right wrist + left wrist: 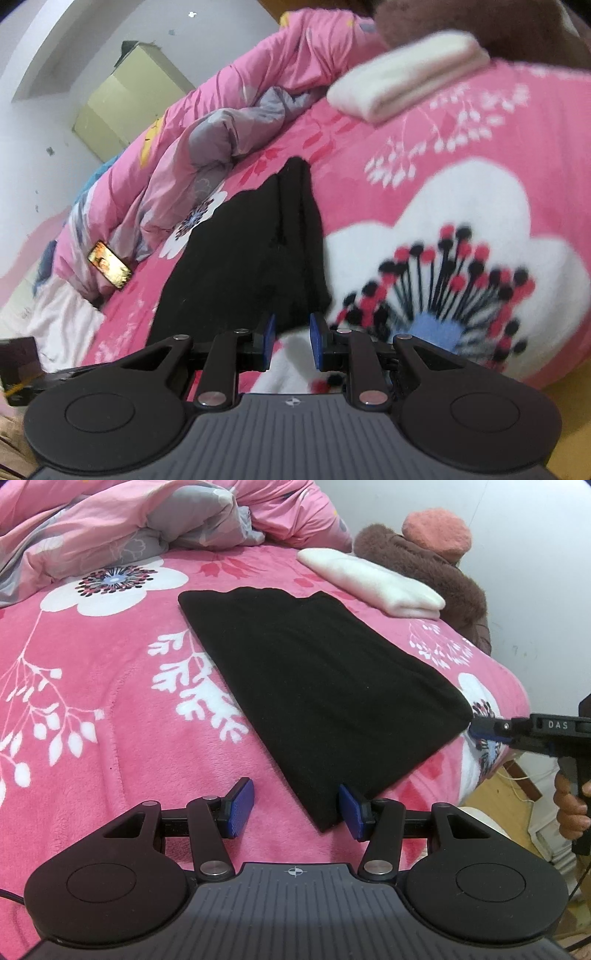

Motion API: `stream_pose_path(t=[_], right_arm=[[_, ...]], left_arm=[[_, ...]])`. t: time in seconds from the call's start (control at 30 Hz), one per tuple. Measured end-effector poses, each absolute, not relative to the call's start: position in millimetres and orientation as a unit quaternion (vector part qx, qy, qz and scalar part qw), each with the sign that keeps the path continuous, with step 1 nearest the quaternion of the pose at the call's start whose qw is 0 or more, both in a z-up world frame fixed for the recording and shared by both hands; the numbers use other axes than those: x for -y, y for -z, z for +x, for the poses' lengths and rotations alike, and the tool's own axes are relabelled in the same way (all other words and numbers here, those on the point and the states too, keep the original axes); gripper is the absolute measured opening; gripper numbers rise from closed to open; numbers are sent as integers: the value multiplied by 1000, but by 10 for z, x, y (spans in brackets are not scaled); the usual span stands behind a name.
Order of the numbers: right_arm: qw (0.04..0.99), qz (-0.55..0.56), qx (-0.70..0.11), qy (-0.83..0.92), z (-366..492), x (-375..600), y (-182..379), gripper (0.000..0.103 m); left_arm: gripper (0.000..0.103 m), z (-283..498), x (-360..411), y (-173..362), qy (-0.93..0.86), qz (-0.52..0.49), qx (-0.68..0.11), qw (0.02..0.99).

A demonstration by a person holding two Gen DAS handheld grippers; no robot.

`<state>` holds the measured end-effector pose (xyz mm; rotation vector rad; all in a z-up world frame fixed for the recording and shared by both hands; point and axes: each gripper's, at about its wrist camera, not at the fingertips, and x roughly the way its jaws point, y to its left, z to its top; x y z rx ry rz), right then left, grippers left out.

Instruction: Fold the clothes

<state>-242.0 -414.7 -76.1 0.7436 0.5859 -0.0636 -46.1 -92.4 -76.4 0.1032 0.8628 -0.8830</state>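
Note:
A black garment [314,686], folded into a flat rectangle, lies on the pink floral blanket [92,686]. My left gripper [297,810] is open at its near corner. The corner lies between the fingers, against the right pad [349,812] and well apart from the left pad. My right gripper [480,729] reaches in from the right to the garment's right corner, held by a person's hand [569,808]. In the right wrist view the right gripper [292,334] stands narrowly open. The black garment [251,251] ends at its fingertips, and white blanket shows through the gap.
A folded white cloth [373,583] lies beyond the garment, beside a brown fluffy coat [443,576] with a pink hat [437,528]. A crumpled pink and grey quilt [129,528] fills the back left. A lit phone [109,268] rests by it. The bed edge drops off at the right.

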Motion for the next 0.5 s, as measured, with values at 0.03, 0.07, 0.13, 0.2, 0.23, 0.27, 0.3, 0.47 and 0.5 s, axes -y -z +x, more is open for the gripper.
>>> stream_pose_path(t=[0.03,0.07,0.13,0.2,0.23,0.27,0.3,0.47,0.5], right_arm=[[887,366,-281,26,-2424,4146,785,22],[886,368,-280,26,-2426,4140,797,22],[887,369,-277,28,-2425,4131,810,22],[887,371,-273,29,-2420,4143,801,22],[888,372,-270,30,-2421,4149,793,22],[889,372,-266,31,-2429,4154,778,22],[890,372,-263,31,-2436,4159,765,22],[891,374,-253,33,-2448,4175,742,22],[890,375,-255,35,-2445,4174,753,22]], left_arm=[[51,-461,925,765,414,48,-404,814],[51,-461,926,767,414,49,-404,814],[51,-463,928,765,414,50,-404,814],[51,-465,928,763,414,50,-404,814],[51,-463,929,764,414,50,-404,814],[51,-462,930,765,414,50,-404,814],[51,-462,931,767,414,50,-404,814],[51,-465,930,768,414,50,-404,814],[51,-466,929,768,414,50,-403,815]])
